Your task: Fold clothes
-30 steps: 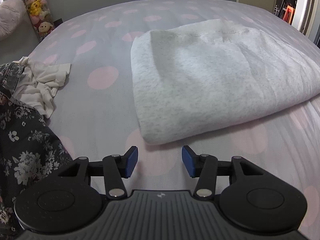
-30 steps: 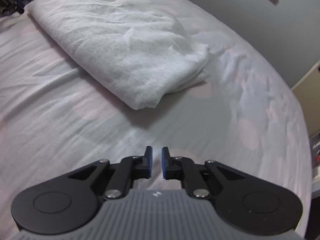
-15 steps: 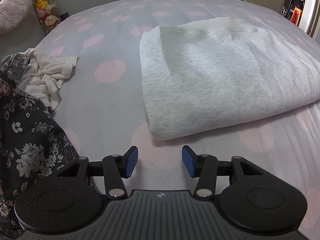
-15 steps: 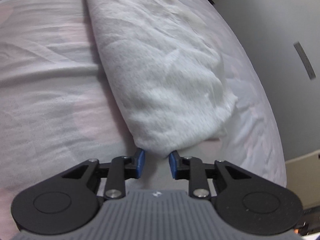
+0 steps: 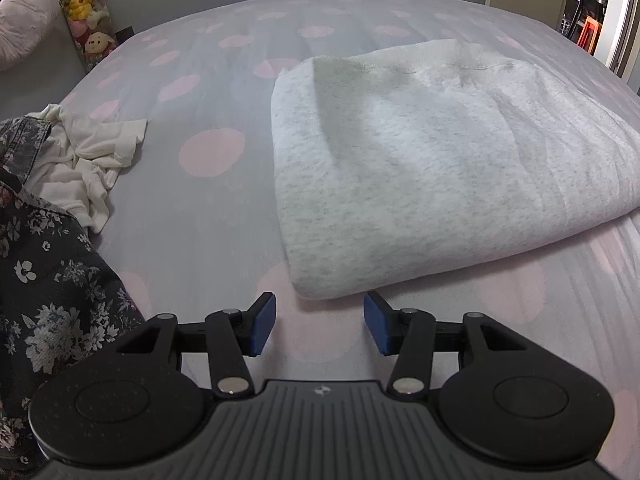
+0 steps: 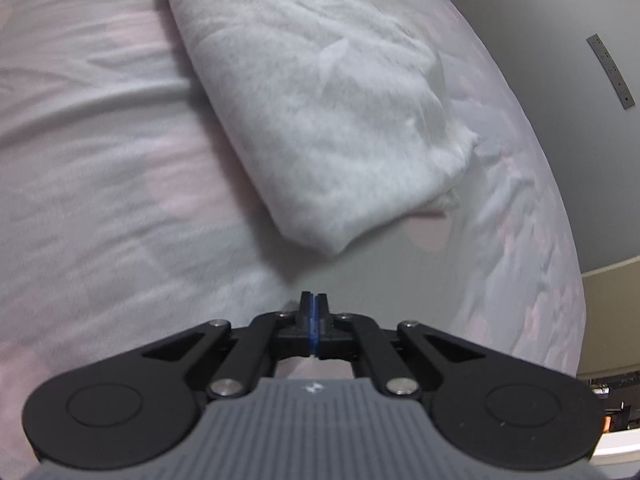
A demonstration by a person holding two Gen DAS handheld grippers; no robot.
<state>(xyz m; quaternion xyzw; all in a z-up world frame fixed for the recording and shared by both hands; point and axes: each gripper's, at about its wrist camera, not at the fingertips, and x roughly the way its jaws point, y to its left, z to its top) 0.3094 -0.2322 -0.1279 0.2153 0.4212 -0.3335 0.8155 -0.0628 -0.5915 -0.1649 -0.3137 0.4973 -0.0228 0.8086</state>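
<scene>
A folded light grey sweatshirt lies on the bed with the pink-dotted cover. My left gripper is open and empty, just in front of the garment's near left corner, with its blue pads apart. In the right wrist view the same garment lies ahead. My right gripper is shut with nothing between its pads, a short way back from the garment's near corner.
A crumpled white garment and a dark floral garment lie in a pile at the left. Stuffed toys hang by the far left wall. A grey wall borders the bed's right side.
My right gripper went in to the garment's corner with its pads apart, then pulled back and shut empty. My left gripper stayed open and came slightly nearer to the garment's corner.
</scene>
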